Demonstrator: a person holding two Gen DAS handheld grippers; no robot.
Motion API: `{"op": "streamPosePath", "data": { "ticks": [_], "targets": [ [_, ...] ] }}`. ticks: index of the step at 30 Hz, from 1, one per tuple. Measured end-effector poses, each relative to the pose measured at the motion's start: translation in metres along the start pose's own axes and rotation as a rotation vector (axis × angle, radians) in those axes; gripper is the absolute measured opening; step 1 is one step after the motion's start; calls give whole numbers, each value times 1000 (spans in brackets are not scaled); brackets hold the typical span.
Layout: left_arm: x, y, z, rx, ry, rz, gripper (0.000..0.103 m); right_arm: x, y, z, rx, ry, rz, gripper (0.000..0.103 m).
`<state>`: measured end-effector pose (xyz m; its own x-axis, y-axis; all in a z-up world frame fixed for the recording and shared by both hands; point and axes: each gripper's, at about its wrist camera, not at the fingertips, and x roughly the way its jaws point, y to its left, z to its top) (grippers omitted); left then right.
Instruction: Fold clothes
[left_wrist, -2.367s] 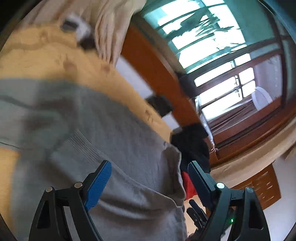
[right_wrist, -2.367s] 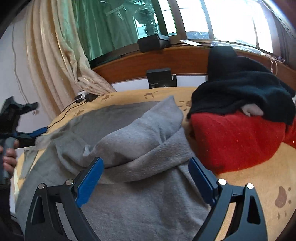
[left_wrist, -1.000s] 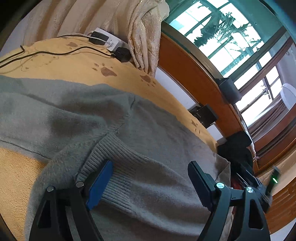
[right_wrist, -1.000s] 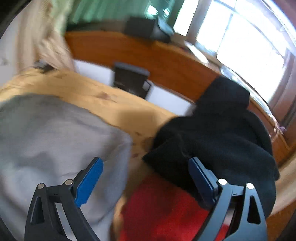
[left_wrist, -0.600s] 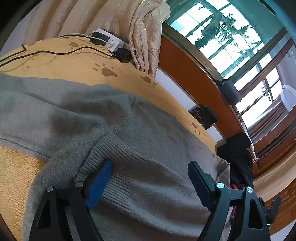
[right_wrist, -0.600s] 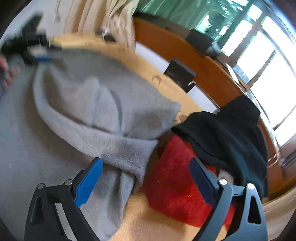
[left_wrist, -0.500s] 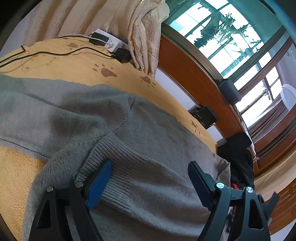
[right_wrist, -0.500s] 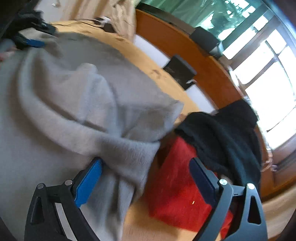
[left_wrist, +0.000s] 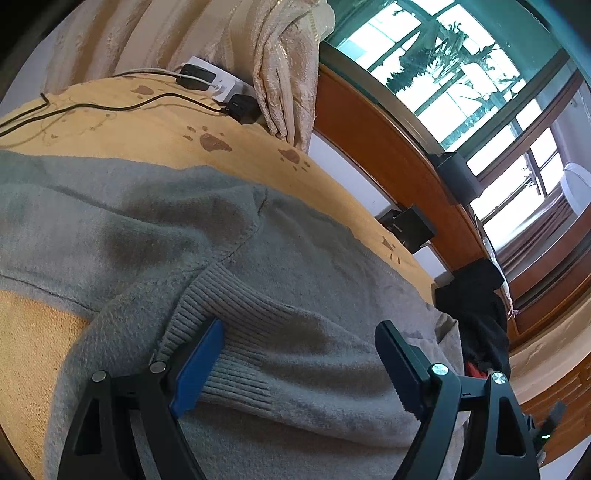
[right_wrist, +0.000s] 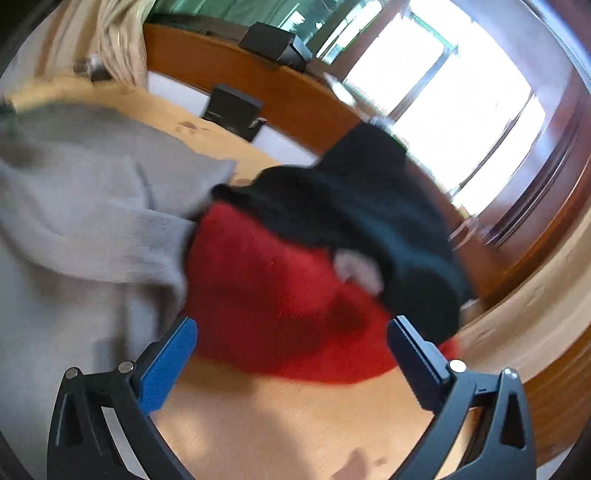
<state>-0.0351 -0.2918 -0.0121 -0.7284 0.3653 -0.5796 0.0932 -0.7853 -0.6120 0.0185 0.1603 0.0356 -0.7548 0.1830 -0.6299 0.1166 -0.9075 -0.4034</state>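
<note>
A grey knitted sweater (left_wrist: 280, 266) lies spread over a yellow blanket with brown paw prints (left_wrist: 155, 133). The left tongs (left_wrist: 295, 354) stand wide open above the sweater's ribbed cuff (left_wrist: 236, 332), which lies between the fingers, gripping nothing. The right tongs (right_wrist: 291, 350) have just been opening and stand fully apart with nothing in them, in front of a red garment (right_wrist: 273, 288) with a black garment (right_wrist: 365, 206) piled on it, just beside the sweater's edge. This view is blurred.
</note>
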Motion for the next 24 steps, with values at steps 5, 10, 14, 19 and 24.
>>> {"op": "streamPosePath", "data": {
  "ticks": [5, 10, 14, 19, 24],
  "targets": [
    [0, -1, -1, -1, -4, 2, 86, -23, -39, 41, 237, -134, 348, 101],
    [0, 1, -1, -2, -3, -7, 86, 21, 3, 96, 109, -70, 489, 80],
    [0, 1, -1, -6, -2, -14, 86, 88, 47, 100, -36, 130, 454, 52],
    [-1, 2, -1, -15, -2, -21, 86, 101, 40, 90, 42, 145, 468, 54],
    [-1, 2, -1, -16, -7, -23, 86, 107, 20, 94, 183, 151, 576, 55]
  ]
}}
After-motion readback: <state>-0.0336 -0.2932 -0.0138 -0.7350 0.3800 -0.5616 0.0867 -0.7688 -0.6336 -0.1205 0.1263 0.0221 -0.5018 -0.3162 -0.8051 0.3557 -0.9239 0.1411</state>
